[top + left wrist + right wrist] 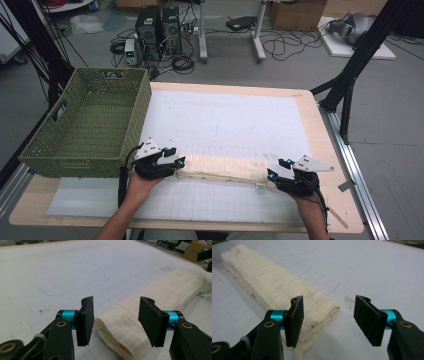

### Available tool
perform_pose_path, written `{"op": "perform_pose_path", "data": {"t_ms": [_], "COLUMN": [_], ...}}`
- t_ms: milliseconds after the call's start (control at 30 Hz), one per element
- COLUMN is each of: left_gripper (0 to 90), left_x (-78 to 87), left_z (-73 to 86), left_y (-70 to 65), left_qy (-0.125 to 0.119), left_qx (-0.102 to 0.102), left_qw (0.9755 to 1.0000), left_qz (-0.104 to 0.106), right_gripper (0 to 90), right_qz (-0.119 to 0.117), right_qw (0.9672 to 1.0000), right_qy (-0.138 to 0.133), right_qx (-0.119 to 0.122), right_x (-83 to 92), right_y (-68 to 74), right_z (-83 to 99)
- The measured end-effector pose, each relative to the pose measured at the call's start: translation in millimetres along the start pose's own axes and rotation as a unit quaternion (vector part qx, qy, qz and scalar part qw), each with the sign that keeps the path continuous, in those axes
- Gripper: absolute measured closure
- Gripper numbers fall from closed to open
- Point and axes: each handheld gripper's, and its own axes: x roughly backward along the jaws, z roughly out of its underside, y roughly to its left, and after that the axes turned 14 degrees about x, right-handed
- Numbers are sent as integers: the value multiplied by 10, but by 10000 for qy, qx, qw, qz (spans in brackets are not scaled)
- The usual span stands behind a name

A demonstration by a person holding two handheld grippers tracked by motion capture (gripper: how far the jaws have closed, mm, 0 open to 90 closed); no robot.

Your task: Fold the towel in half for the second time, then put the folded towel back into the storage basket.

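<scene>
A cream cloth (225, 169), folded into a long narrow strip, lies flat on the white gridded mat (230, 125) near the front of the table. My left gripper (174, 156) sits at the strip's left end with its jaws apart. In the left gripper view the folded end of the cloth (155, 295) lies between and below the pads of the left gripper (116, 305), with a gap on each side. My right gripper (279, 168) is at the other end, also open. In the right gripper view the cloth (274, 285) ends by the left jaw of the right gripper (329, 302).
A green woven basket (75, 162) stands at the table's left, just behind the left hand. The wooden table edge (320, 150) runs close to the right hand. Beyond the table are computers, cables and black stand legs on the floor.
</scene>
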Motion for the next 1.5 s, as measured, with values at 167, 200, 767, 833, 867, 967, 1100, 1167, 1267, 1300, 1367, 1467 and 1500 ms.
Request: {"op": "perform_pose_path", "data": {"t_ms": [167, 200, 767, 833, 867, 967, 1100, 1167, 1267, 1300, 1367, 1467, 1500], "left_gripper": [378, 366, 186, 186, 186, 186, 196, 197, 201, 201, 203, 203, 204], "left_x": [52, 59, 131, 138, 139, 133, 138, 146, 152, 153, 149, 149, 152], "left_z": [-39, -45, -90, -95, -97, -102, -97, -96, -93, -92, -92, -88, -86], "left_y": [20, 23, 68, 82, 91, 102, 103, 106, 108, 110, 117, 120, 118], "left_qy": [-261, -302, -584, -581, -593, -585, -565, -555, -551, -538, -528, -514, -519], "left_qx": [52, 73, 76, 90, 100, 117, 131, 151, 158, 152, 173, 179, 175], "left_qw": [9996, 9995, 9983, 9982, 9982, 9982, 9983, 9983, 9983, 9984, 9984, 9985, 9985], "left_qz": [47, 50, -49, -63, -64, -73, -40, -43, -49, -49, -64, -70, -84], "right_gripper": [338, 325, 120, 119, 119, 118, 117, 117, 117, 117, 117, 117, 117], "right_qz": [283, 308, 779, 822, 845, 884, 879, 872, 865, 858, 852, 860, 862], "right_qw": [9995, 9994, 9965, 9961, 9958, 9953, 9954, 9955, 9957, 9957, 9958, 9957, 9957], "right_qy": [-93, -96, -77, -54, -61, -82, -70, -32, -32, -25, -11, 3, -4], "right_qx": [-99, -142, -285, -324, -340, -381, -376, -365, -337, -335, -333, -338, -345], "right_x": [88, 99, 278, 303, 311, 337, 324, 317, 302, 299, 292, 288, 288], "right_y": [-71, -81, -209, -224, -232, -249, -265, -256, -249, -249, -247, -248, -248], "right_z": [25, 31, 106, 113, 114, 111, 114, 106, 98, 98, 98, 103, 102]}}
